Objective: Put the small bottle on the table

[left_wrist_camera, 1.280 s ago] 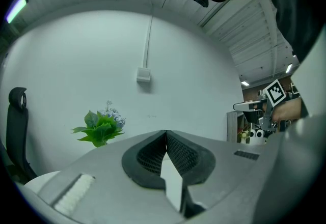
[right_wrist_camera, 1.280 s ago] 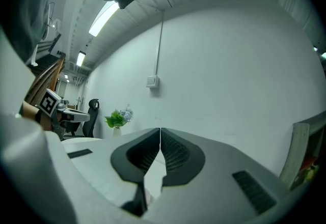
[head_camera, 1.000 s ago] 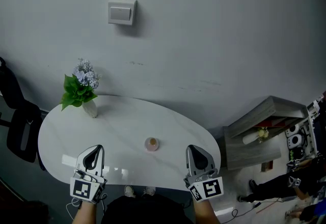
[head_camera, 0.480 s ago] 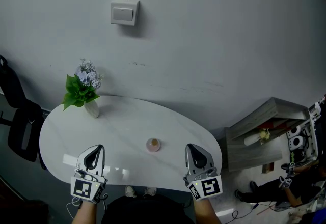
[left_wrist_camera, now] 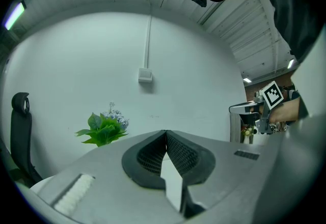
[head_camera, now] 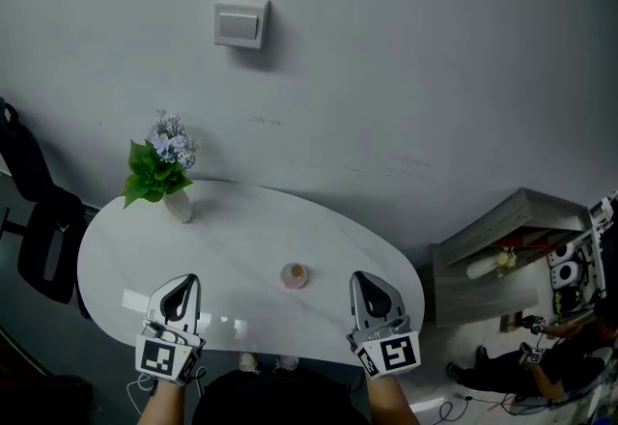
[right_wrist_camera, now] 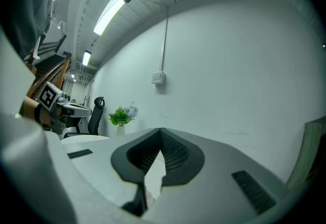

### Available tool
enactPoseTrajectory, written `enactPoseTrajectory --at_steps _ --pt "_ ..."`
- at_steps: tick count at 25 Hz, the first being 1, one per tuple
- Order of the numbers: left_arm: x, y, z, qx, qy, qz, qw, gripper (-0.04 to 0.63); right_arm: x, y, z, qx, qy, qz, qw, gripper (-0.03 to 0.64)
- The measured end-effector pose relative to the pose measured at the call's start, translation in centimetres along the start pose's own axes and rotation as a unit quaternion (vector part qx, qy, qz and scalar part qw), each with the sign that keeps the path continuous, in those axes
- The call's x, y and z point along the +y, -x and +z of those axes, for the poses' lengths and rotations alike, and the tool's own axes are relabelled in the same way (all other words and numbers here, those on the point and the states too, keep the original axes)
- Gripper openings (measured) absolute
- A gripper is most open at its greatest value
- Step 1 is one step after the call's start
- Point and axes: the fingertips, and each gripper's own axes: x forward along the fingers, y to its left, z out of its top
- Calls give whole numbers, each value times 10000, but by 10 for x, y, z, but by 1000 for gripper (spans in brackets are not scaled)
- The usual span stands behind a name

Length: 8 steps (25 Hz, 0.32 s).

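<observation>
At the far left of the head view a black chair (head_camera: 37, 238) stands just beside the end of the white oval table (head_camera: 241, 238). On the table's left rear part a white vase of flowers (head_camera: 170, 184) stands upright, close to the wall. Nearer the person, the left gripper (head_camera: 181, 282) hangs over the table's front left edge; the left gripper view shows its jaws pressed together with nothing between them. To the right of it the small bottle (head_camera: 294, 274) stands upright on the tabletop, seen from above as a pinkish round top. It sits between the two grippers, about level with their tips, touching neither and somewhat nearer the right one. The right gripper (head_camera: 366, 280) hangs over the table's front right edge, and the right gripper view shows its jaws clenched tip to tip, empty, pointing toward the wall. On the wall above the table a light switch (head_camera: 241, 24) sits under a vertical cable duct. Past the table's right end a grey cabinet (head_camera: 502, 254) stands against the wall, and a person (head_camera: 512, 370) is low on the floor beyond it.
</observation>
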Motion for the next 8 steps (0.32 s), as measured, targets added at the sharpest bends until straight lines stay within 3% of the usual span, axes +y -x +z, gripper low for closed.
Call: enactPoseTrajectory --at_steps 8 --pt "0 -6 -2 1 21 15 10000 5 -3 -8 -1 -24 16 51 10000 6"
